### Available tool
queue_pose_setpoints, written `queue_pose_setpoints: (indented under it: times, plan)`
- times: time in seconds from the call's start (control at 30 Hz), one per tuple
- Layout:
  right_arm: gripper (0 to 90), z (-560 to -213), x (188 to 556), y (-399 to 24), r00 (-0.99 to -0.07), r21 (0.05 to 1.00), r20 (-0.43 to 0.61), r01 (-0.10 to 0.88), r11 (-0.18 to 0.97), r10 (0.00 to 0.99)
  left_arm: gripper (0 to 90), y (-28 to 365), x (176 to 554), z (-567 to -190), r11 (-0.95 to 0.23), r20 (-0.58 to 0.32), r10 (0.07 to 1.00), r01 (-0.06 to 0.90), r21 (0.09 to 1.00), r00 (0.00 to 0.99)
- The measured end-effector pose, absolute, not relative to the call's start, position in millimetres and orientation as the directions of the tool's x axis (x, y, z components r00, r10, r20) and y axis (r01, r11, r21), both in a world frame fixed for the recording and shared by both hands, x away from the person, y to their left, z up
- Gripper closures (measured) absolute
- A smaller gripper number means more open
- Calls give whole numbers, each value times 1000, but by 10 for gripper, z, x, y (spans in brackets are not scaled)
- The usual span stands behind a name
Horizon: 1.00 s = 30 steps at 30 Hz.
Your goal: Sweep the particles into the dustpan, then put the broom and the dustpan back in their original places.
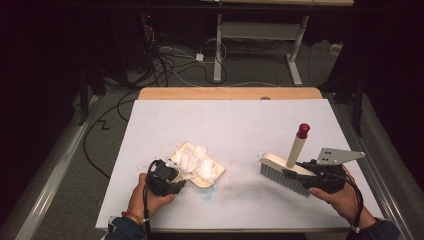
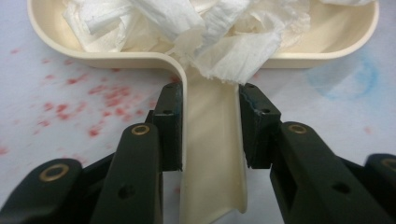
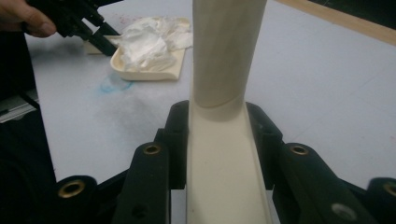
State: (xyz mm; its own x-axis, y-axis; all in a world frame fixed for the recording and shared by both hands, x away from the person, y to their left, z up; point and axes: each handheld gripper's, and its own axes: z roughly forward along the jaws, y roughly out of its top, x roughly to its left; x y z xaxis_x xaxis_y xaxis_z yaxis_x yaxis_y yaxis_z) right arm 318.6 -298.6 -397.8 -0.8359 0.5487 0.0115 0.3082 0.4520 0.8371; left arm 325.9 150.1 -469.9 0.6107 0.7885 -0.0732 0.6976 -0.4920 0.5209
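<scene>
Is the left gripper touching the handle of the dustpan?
Touching. The left gripper view shows the left gripper with both pads pressed against the dustpan handle.

In your left gripper view the dustpan (image 2: 322,39) runs off the top edge, and crumpled tissue (image 2: 196,28) hides most of its floor. In your right gripper view the brush handle (image 3: 224,51) is cut off at the top, its bristles hidden beneath.

A white counter (image 1: 240,125) with red flecks (image 2: 93,98) and a blue smudge (image 2: 345,79). Beyond it, tangled cables (image 1: 170,65) and a desk frame (image 1: 260,35) on grey floor.
</scene>
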Motion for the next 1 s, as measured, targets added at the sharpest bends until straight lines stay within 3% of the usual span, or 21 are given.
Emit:
queue_pose_setpoints:
  times: [0.37,0.67,1.0]
  plan:
    - [675,-4016,3201,-2946,-858,799,58,347,491,511,627,1699,3318,-4722,-411,-83,843,735,540,532]
    - [675,-4067,3283,-2960,-862,743,178,434,510,474,625,1847,3365,-4742,-307,-106,894,769,560,435]
    - [674,-4153,3559,-3013,-798,700,264,545,462,541,622,1884,3437,-4766,-181,-123,944,792,583,307]
